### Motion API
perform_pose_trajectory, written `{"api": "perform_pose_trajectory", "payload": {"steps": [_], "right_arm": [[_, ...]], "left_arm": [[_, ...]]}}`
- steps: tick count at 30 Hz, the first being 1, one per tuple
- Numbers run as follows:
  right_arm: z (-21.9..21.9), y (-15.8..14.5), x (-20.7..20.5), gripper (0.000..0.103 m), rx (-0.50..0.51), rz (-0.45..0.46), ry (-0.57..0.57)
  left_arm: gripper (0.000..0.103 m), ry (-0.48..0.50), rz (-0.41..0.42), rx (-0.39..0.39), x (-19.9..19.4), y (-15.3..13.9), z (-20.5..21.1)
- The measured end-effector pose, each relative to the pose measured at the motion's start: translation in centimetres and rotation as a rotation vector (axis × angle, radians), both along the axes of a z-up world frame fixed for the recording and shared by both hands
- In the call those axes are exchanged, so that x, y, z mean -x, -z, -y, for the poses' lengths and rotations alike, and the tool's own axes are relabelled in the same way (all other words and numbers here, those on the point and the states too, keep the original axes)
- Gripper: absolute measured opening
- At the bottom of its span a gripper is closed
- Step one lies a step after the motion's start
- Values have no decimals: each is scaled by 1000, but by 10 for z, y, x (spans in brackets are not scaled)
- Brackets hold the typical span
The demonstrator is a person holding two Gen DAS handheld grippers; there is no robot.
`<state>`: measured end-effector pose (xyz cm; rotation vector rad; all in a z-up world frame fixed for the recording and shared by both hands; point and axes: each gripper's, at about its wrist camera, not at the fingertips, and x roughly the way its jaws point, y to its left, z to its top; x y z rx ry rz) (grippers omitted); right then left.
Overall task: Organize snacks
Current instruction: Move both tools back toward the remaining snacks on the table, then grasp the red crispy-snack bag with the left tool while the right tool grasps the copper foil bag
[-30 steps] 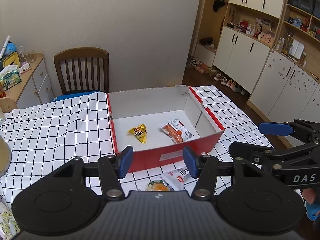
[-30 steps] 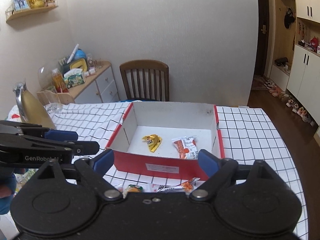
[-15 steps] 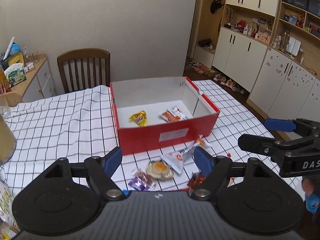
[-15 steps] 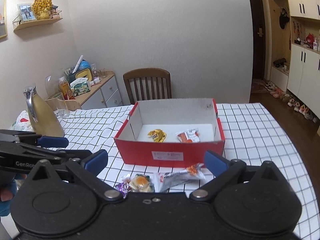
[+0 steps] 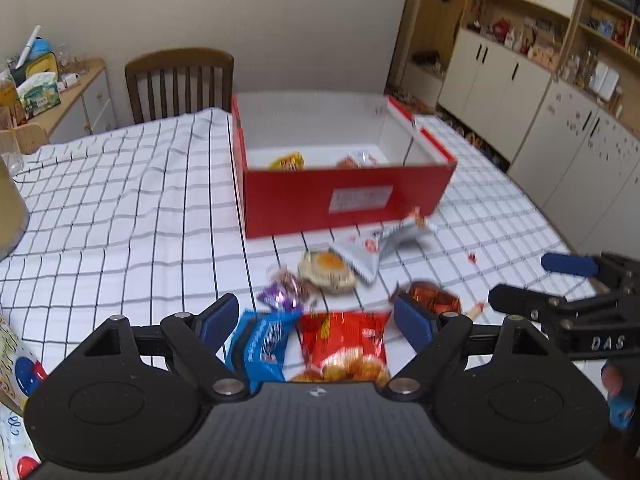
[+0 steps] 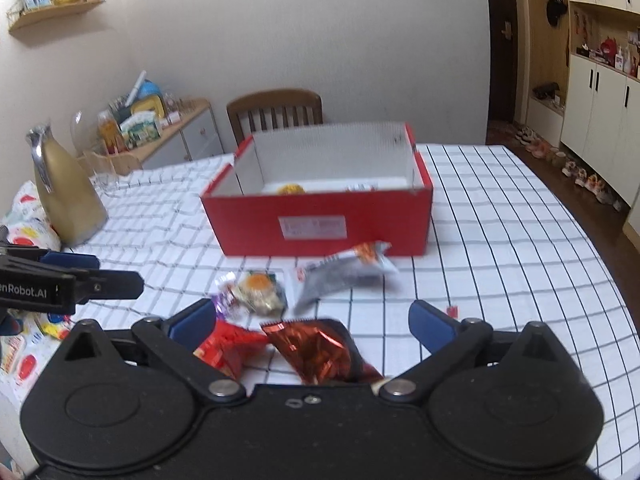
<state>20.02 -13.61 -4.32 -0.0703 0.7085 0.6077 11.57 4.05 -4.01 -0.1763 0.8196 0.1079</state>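
Note:
A red box (image 5: 344, 196) (image 6: 320, 220) with a white inside stands on the checked tablecloth and holds a yellow packet (image 5: 286, 161) and an orange-and-white packet (image 5: 358, 160). Loose snacks lie in front of it: a silver packet (image 5: 384, 240) (image 6: 340, 276), an egg-print packet (image 5: 326, 270) (image 6: 260, 290), a purple candy (image 5: 280, 298), a blue bag (image 5: 260, 346), a red chip bag (image 5: 344, 346) (image 6: 224, 350) and a shiny copper-red packet (image 5: 430, 298) (image 6: 316, 350). My left gripper (image 5: 316, 322) hangs over the blue and red bags, its jaws opening, gripping nothing. My right gripper (image 6: 312, 320) is open above the copper-red packet.
A wooden chair (image 5: 180, 80) stands behind the table. A gold jug (image 6: 64, 196) and a printed bag (image 6: 28, 220) sit at the left. A sideboard with clutter (image 6: 160, 136) is against the wall, cabinets (image 5: 540, 100) at the right. The cloth to the right of the box is bare.
Both grippers have pulled back from the box and sunk toward the table, so the loose snacks came into view. Both jaws stand wider than before.

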Motion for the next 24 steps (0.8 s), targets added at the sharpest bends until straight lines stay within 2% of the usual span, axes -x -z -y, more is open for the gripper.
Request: {"api": "perform_pose_trajectory", "payload": {"steps": [9, 24], "right_arm": [[2, 31, -11, 102, 72, -70, -11], [-13, 65, -44, 98, 152, -141, -47]], "left_arm": [[85, 61, -78, -9, -1, 36, 21], [85, 107, -146, -24, -27, 68, 32]]}}
